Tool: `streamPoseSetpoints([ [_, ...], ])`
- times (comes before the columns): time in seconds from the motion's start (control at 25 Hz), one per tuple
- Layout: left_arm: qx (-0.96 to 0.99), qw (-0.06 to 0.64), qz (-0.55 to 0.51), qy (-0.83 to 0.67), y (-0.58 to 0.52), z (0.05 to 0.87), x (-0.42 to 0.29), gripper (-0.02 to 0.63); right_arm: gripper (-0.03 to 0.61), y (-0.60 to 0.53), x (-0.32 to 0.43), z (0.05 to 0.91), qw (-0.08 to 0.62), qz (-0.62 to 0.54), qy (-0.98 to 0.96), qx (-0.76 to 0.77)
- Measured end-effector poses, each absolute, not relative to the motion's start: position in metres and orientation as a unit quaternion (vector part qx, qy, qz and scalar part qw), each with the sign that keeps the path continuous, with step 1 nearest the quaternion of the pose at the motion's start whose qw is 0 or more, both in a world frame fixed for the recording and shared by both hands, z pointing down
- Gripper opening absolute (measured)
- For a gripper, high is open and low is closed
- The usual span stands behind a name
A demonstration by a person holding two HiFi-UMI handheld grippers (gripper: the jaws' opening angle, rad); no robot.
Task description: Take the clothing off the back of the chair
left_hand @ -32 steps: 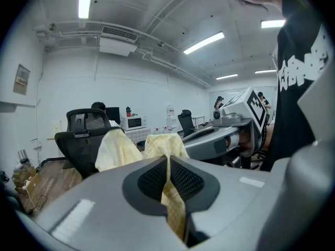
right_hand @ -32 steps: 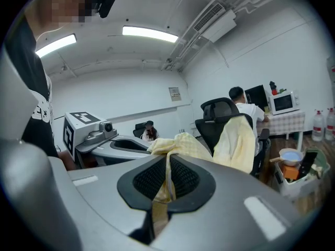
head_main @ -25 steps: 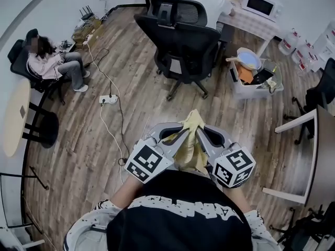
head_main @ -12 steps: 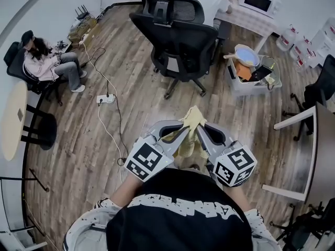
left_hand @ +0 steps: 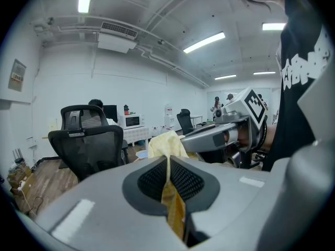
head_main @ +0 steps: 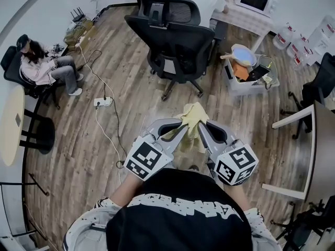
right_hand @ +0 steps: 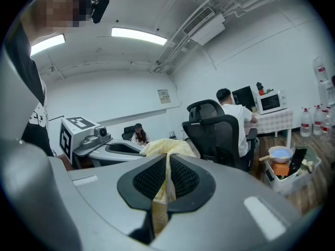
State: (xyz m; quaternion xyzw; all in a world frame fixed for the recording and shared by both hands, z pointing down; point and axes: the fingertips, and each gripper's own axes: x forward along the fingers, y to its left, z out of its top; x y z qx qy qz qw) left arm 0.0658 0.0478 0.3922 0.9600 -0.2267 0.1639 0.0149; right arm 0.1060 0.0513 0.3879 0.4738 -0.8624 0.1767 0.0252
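The yellow garment [head_main: 192, 118] hangs in the air in front of the person's chest, above the wooden floor [head_main: 131, 103], and is pinched from two sides. The left tongs [head_main: 179, 132] are clamped on one fold and the right tongs [head_main: 202, 130] on another. In each gripper view the cloth shows as a thin strip squeezed between the pads. The two tongs sit close together with their tips angled toward each other, so the fabric bunches into a crest above them and the rest droops below. This two-point hold likely guards against the loose cloth slipping or dragging on the floor. The black office chair [head_main: 172, 41] stands well apart, further ahead, and its backrest is bare. By that, the garment looks already taken off, and only setting it down somewhere seems left.
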Motion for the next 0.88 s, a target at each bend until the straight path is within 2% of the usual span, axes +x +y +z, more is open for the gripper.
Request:
streamPoseSetpoints([
  [0.88,0.963,0.022,0.166,-0.21,0.031,0.396,0.07,0.012,0.031,0.033,0.115,0.392,0.028,0.184,-0.852,0.489],
])
